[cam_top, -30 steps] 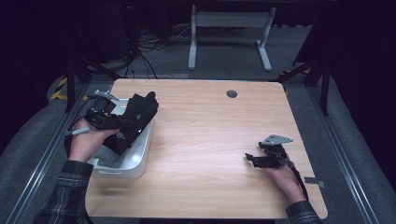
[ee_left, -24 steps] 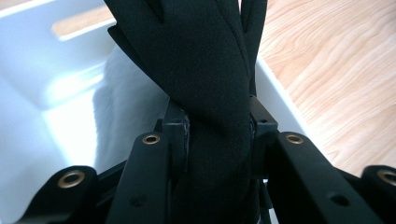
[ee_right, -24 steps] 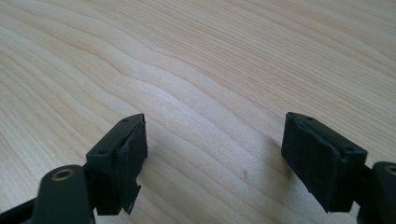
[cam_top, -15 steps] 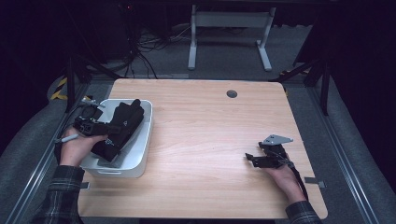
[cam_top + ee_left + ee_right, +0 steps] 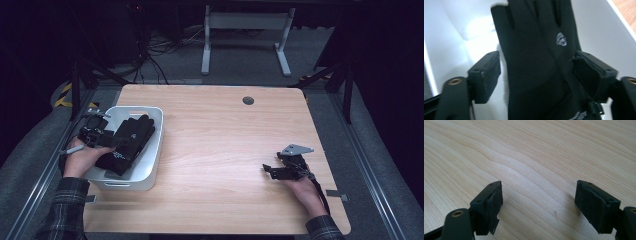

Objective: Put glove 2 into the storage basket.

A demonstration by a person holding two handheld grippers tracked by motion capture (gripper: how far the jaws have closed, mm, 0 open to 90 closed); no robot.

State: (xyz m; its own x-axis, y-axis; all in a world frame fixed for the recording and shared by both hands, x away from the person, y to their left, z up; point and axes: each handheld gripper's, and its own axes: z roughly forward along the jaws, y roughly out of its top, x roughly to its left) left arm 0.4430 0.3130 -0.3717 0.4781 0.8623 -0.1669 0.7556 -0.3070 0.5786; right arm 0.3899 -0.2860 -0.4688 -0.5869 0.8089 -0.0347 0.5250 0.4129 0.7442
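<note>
Black glove (image 5: 536, 62) lies in white bin (image 5: 150, 165) at table's left edge, btwn the left gripper (image 5: 536, 75) pads. Jaws just opened; spread, not pressing it. Right gripper (image 5: 539, 202) spread, over bare wood table (image 5: 215, 140), well apart.

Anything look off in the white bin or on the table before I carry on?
Nothing stands out. The black glove lies in the white bin, unspilled. The left gripper has just been opening, its jaws apart with the glove between them. The right gripper rests open on the wooden table.
</note>
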